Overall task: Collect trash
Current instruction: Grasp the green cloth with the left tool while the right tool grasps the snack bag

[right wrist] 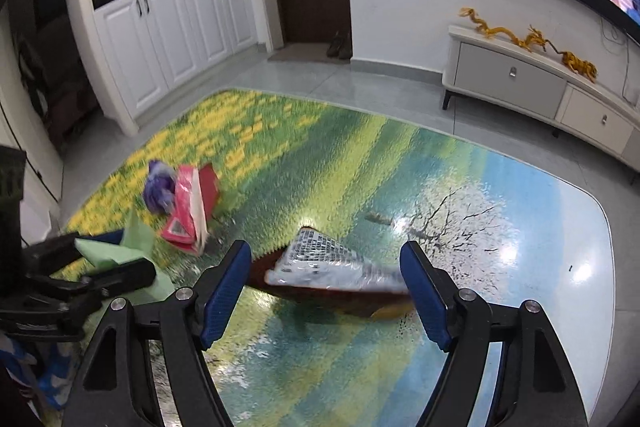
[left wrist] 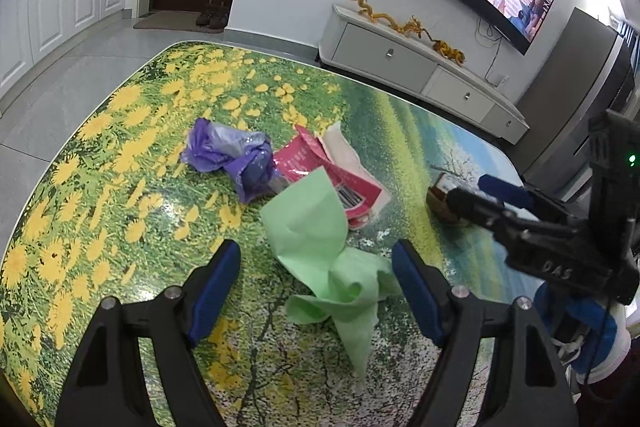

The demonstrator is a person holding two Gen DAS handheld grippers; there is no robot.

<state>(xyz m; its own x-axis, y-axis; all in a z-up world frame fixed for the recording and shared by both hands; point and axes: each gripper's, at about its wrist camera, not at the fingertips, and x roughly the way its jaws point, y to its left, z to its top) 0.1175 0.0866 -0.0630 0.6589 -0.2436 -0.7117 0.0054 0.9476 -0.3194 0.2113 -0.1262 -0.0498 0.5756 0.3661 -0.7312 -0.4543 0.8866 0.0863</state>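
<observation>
A living room, with a flower-print table [left wrist: 120, 155] under me. Going left to right: purple bag [left wrist: 236, 159], pink packet [left wrist: 340, 179], green paper [left wrist: 320, 251], and well right of them the foil wrapper [right wrist: 332, 267]. My left gripper [left wrist: 316, 291] is released, jaws straddling the green paper; I'd sink lower and pinch the crumpled middle. My right gripper [right wrist: 326, 291] is released too, the wrapper between its pads; close across its width. The table's right edge is near; open room lies ahead.
</observation>
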